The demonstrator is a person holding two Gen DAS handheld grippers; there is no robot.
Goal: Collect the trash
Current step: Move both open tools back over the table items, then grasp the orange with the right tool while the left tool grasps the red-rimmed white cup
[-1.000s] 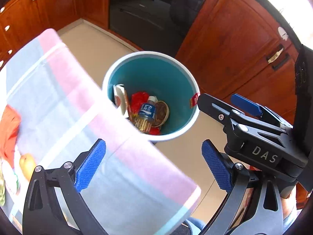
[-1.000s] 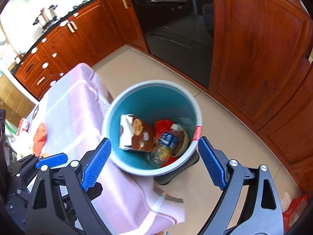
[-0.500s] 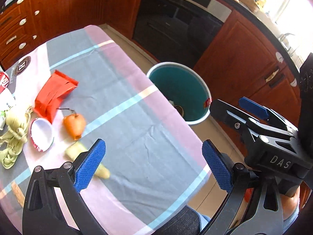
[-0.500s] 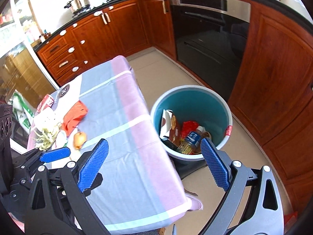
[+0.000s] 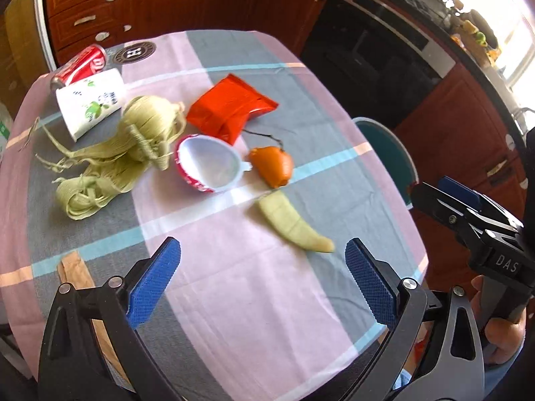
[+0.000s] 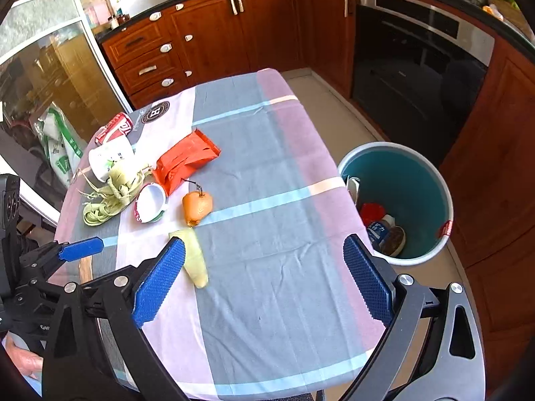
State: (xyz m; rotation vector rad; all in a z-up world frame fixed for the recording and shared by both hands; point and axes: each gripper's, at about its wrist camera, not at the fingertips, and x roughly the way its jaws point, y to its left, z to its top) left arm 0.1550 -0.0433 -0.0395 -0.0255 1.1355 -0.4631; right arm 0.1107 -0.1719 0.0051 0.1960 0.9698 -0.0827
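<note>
Trash lies on the checked tablecloth [image 5: 254, 300]: a pale peel [image 5: 292, 224] [image 6: 194, 257], an orange peel [image 5: 272, 165] [image 6: 197, 205], a white cup lid [image 5: 209, 163], a red wrapper [image 5: 230, 108] [image 6: 184, 162], green husks [image 5: 117, 153], a white paper cup [image 5: 90, 102] and a red can [image 5: 80, 67]. The teal bin [image 6: 418, 183] stands on the floor right of the table, holding a bottle and wrappers. My left gripper [image 5: 262, 284] hangs open above the near table edge, just short of the pale peel. My right gripper [image 6: 264, 280] is open too, over the table's right part.
Wooden cabinets [image 6: 207, 33] and a black oven [image 6: 418, 56] line the far side and right of the kitchen. A glass door [image 6: 43, 67] is at the left. A wooden stick [image 5: 77, 274] lies at the table's near left. A hand [image 5: 501, 330] holds the right gripper's handle.
Both grippers swung left and back from over the bin to over the table. The trash on the cloth has come into view, and the bin has slid to the right edge.
</note>
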